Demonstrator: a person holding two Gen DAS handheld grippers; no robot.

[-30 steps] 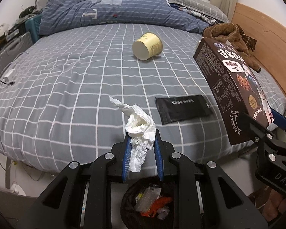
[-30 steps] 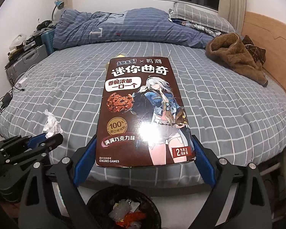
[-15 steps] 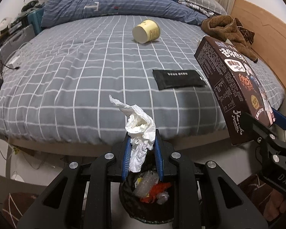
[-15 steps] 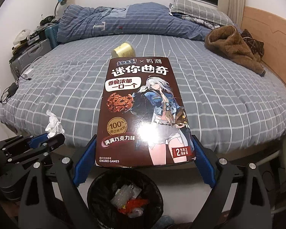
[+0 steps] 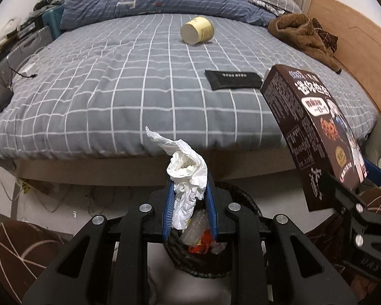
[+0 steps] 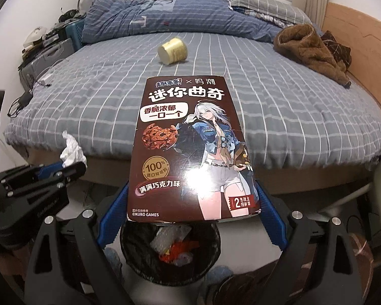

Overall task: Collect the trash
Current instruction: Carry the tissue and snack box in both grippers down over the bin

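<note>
My left gripper (image 5: 189, 193) is shut on a crumpled white tissue (image 5: 186, 175) and holds it above the black trash bin (image 5: 243, 202), which has wrappers inside. My right gripper (image 6: 191, 203) is shut on a brown cookie box (image 6: 190, 152), held flat over the same bin (image 6: 129, 239). The box also shows in the left wrist view (image 5: 315, 137) at the right, and the tissue shows in the right wrist view (image 6: 72, 150) at the left. A yellow paper cup (image 5: 196, 30) lies on its side on the bed. A black flat packet (image 5: 232, 78) lies nearer the bed's edge.
The bed (image 5: 114, 89) with a grey checked cover fills the view beyond the bin. A brown garment (image 5: 302, 35) lies at its right, by a wooden board (image 5: 355, 40). Cables and cases (image 5: 20, 50) stand at the left. A brown slipper (image 5: 17, 249) lies on the floor.
Both grippers have drawn back from the bed and lowered, still holding the tissue and the box. The bin now shows more fully under them.
</note>
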